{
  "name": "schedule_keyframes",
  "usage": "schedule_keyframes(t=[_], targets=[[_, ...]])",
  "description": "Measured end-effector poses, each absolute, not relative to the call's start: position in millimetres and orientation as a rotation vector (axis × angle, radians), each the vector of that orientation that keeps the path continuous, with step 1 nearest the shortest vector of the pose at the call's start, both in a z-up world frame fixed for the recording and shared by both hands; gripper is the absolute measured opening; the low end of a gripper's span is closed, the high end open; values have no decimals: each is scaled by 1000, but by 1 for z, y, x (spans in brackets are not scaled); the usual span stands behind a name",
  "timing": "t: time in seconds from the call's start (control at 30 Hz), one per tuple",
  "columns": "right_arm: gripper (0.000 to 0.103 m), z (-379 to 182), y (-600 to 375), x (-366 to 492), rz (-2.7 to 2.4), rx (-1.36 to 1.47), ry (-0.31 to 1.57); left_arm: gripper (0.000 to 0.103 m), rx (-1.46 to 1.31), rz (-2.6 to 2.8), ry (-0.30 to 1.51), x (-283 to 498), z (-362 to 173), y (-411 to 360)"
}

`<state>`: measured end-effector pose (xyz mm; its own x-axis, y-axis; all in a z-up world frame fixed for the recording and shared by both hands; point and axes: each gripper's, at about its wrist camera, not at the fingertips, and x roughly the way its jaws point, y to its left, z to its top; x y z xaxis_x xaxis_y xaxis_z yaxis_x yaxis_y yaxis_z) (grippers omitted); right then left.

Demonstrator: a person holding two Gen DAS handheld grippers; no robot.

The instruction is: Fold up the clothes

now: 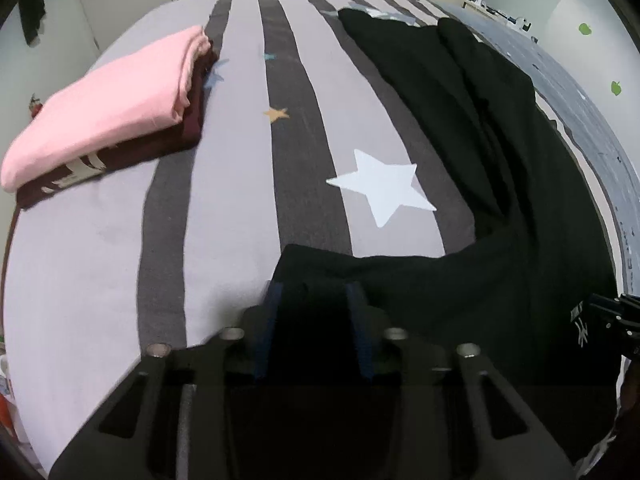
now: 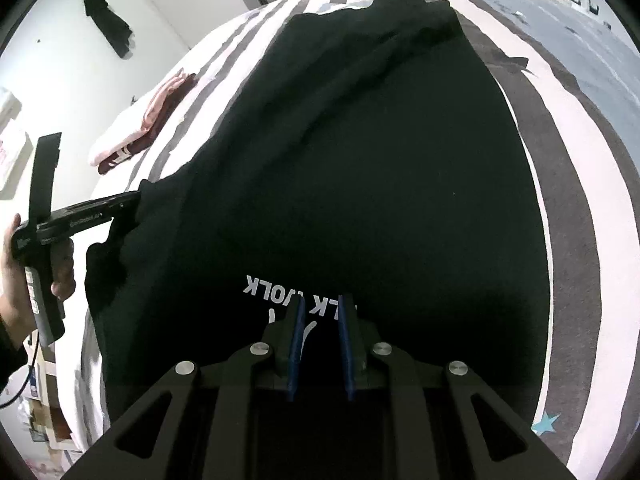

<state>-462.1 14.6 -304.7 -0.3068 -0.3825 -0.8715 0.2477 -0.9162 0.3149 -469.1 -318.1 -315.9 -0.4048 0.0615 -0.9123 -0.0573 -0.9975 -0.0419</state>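
Observation:
A black garment (image 1: 480, 152) with white lettering lies spread on the striped bed; it fills the right wrist view (image 2: 360, 160). My left gripper (image 1: 314, 292) is at its near left corner with black cloth between its blue pads; from the right wrist view the left gripper (image 2: 136, 200) pinches that corner. My right gripper (image 2: 323, 304) hovers over the white lettering (image 2: 272, 285), jaws slightly apart, nothing clearly held. The right gripper's tip shows at the right edge of the left wrist view (image 1: 616, 316).
A folded pink garment (image 1: 108, 104) lies on a folded maroon one (image 1: 120, 152) at the bed's left side. The striped, star-printed bedsheet (image 1: 240, 200) lies between the stack and the black garment. A grey blanket (image 1: 592, 128) lies along the right.

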Motion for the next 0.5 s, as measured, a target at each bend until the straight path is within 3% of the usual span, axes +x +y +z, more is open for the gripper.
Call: schedule_keyframes(t=[0.1, 0.23, 0.43, 0.5], targets=[[16, -307, 15, -463, -2253, 1562, -169, 1, -1654, 2614, -14, -468, -307, -324], [16, -308, 15, -461, -2248, 1564, -167, 1, -1620, 2657, -68, -468, -292, -337], [16, -309, 15, -460, -2246, 1570, -177, 0, -1690, 2726, 29, -484, -309, -335], [16, -310, 16, -459, -2246, 1570, -180, 0, -1726, 2755, -30, -485, -313, -349]])
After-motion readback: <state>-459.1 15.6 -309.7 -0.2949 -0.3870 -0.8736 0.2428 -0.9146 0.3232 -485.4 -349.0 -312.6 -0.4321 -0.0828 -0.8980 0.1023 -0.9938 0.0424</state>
